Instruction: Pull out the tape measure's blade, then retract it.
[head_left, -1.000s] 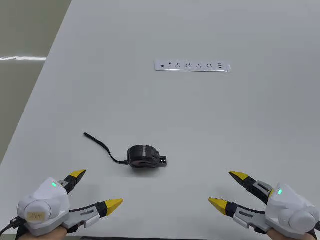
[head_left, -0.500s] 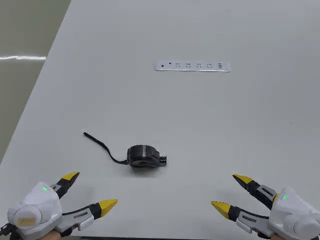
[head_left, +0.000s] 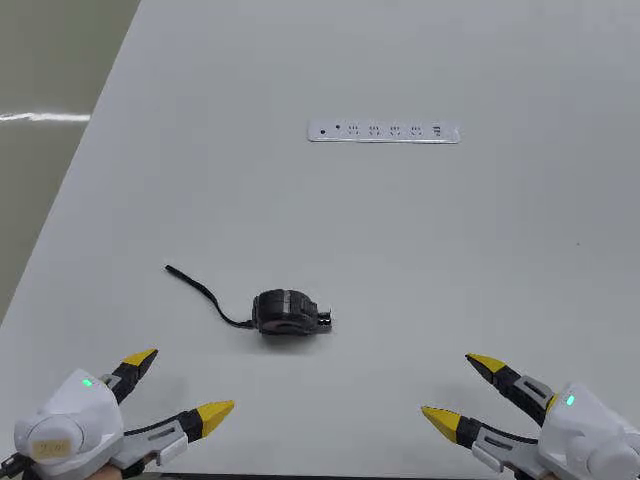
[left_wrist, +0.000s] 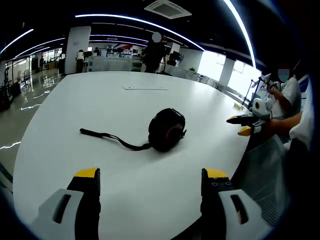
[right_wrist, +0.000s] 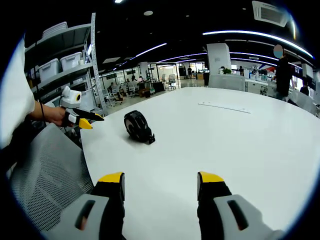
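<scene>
A black tape measure (head_left: 288, 312) lies on the white table (head_left: 400, 240), its black wrist strap (head_left: 200, 291) trailing to the left and its blade tip poking out on the right. In the left gripper view the tape measure (left_wrist: 167, 129) lies ahead of the jaws, a little to the right. It also sits left of centre in the right gripper view, tape measure (right_wrist: 138, 126). My left gripper (head_left: 176, 389) is open near the front left table edge, holding nothing. My right gripper (head_left: 464, 392) is open at the front right, also holding nothing. Both are well short of the tape measure.
A white power strip (head_left: 383, 131) lies flat farther back on the table. The table's left edge runs beside a greenish floor (head_left: 50, 110). The right gripper view has storage shelves (right_wrist: 60, 65) at the left and a grey mesh chair (right_wrist: 40, 175) below the table edge.
Both grippers have drawn back toward me and sit lower in the head view, the right one also a little rightward. The tape measure has not moved.
</scene>
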